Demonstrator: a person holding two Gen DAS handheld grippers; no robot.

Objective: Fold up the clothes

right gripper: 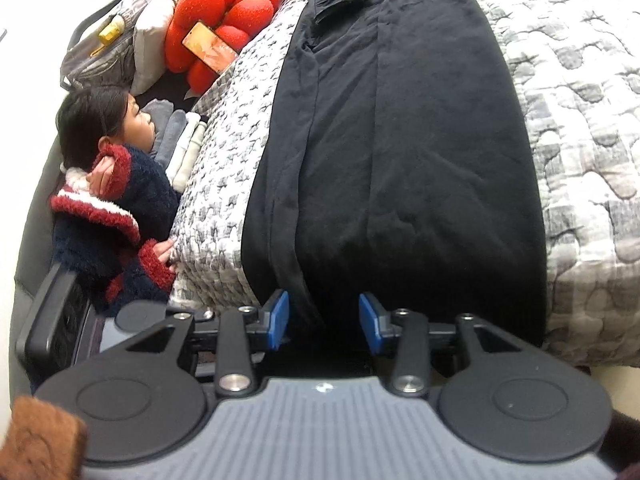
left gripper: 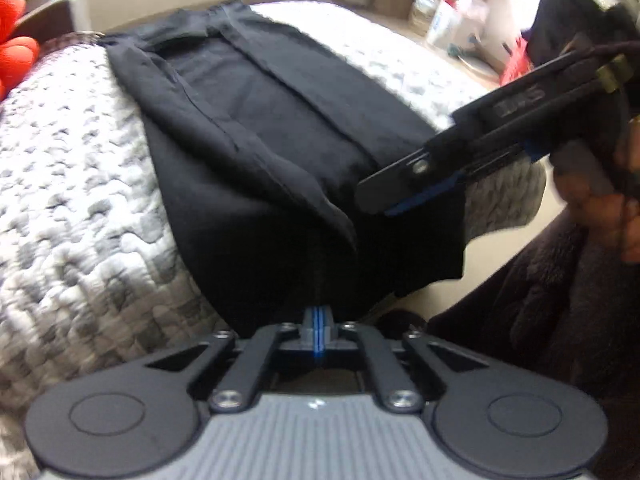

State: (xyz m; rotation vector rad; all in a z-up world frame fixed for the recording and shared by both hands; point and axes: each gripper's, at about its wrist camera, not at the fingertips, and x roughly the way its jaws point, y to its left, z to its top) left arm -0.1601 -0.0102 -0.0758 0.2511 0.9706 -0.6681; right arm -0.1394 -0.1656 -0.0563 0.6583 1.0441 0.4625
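a black garment (right gripper: 400, 140), folded lengthwise into a long band with its side flaps turned in over the middle, lies along a bed covered by a grey and white quilt (right gripper: 580, 120); its near end hangs over the bed's edge towards both cameras. the left claw (left gripper: 318, 320) is clenched, its blue-edged pads pressed together right at the near hem of the dark cloth; the hem hides the tips, so whether any fabric is pinched between them cannot be told. the right claw (right gripper: 324, 320) stands released, its two blue pads apart on either side of a ridge of the garment's near edge, the cloth between them but not squeezed. in the left wrist view the right claw (left gripper: 384, 200) reaches in from the right, low over the garment's near corner, gripped by a hand (left gripper: 600, 200) beside a dark fuzzy sleeve (left gripper: 540, 300). to the left of the bed in the right wrist view, a second person in a navy, red and white fleece jacket (right gripper: 112, 232) sits with a hand touching the quilt's edge. behind that person a red flower-shaped cushion (right gripper: 220, 12) carries a phone (right gripper: 210, 46), with a grey bag (right gripper: 100, 48) beside it. the left wrist view is somewhat blurred.
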